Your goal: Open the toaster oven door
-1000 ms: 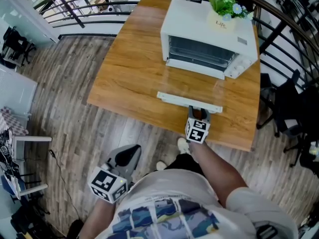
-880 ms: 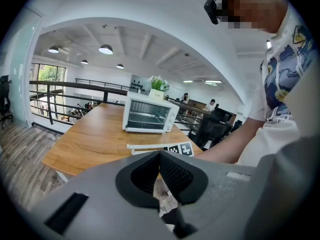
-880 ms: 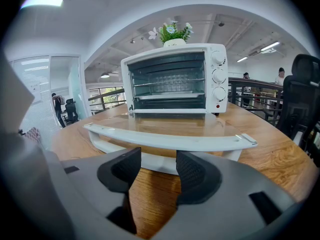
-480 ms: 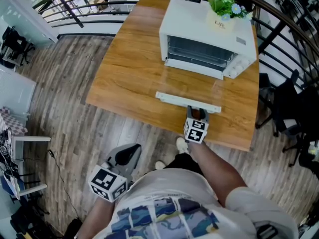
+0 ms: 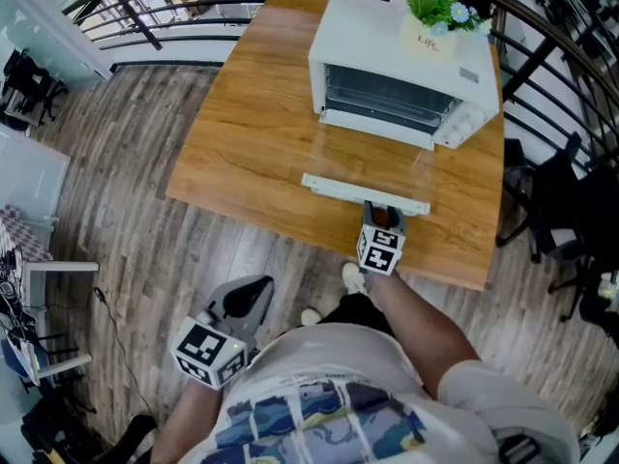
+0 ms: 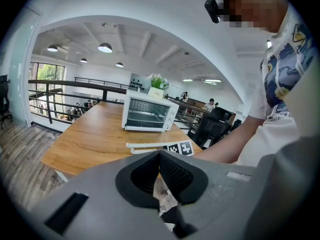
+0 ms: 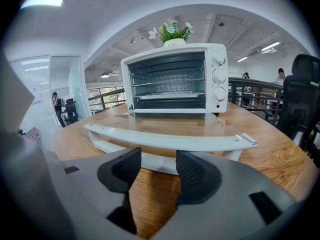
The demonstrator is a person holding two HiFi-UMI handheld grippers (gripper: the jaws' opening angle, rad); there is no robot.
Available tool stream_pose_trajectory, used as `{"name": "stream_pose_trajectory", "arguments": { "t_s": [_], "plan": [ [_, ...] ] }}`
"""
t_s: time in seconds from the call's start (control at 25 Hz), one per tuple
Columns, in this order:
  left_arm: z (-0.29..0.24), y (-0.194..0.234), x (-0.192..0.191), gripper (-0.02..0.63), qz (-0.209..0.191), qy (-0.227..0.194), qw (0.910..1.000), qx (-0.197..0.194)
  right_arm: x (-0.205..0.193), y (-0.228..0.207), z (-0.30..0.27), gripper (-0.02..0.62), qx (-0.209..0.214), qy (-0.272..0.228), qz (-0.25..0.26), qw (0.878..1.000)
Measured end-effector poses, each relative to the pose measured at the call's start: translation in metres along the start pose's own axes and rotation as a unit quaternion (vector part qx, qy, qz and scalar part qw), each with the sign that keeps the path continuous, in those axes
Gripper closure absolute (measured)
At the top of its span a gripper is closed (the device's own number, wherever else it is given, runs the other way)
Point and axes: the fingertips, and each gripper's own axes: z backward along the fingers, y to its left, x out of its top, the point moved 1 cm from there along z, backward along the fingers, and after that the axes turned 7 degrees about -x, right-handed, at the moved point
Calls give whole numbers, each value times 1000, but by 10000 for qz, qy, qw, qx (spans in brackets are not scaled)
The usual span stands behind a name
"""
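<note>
One toaster oven (image 5: pixel 401 61), one door (image 5: pixel 372 165) flat open. Two grippers: right gripper (image 5: pixel 384 211) released by handle (image 5: pixel 363 193), left gripper (image 6: pixel 160 159) clenched, empty.

One toaster oven (image 5: pixel 372 42) — one potted plant (image 5: pixel 432 19) — one wooden table (image 5: pixel 247 138).

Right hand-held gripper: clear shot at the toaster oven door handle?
Likely yes: the right hand-held gripper has its jaws apart, with the door handle directly ahead and nothing between them.

Almost nothing: my head's view has drifted a hair, so the wooden table (image 5: pixel 251 133) and the white toaster oven (image 5: pixel 372 29) sit slightly higher and leftward.
</note>
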Motion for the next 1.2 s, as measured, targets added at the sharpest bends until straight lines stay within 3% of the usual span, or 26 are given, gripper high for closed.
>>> {"name": "stream_pose_trajectory", "arguments": {
  "t_s": [1.2],
  "plan": [
    [-4,3,-1,603,-15,34,10000,15,-2,2,1,382,-26,68,28,10000]
  ]
}}
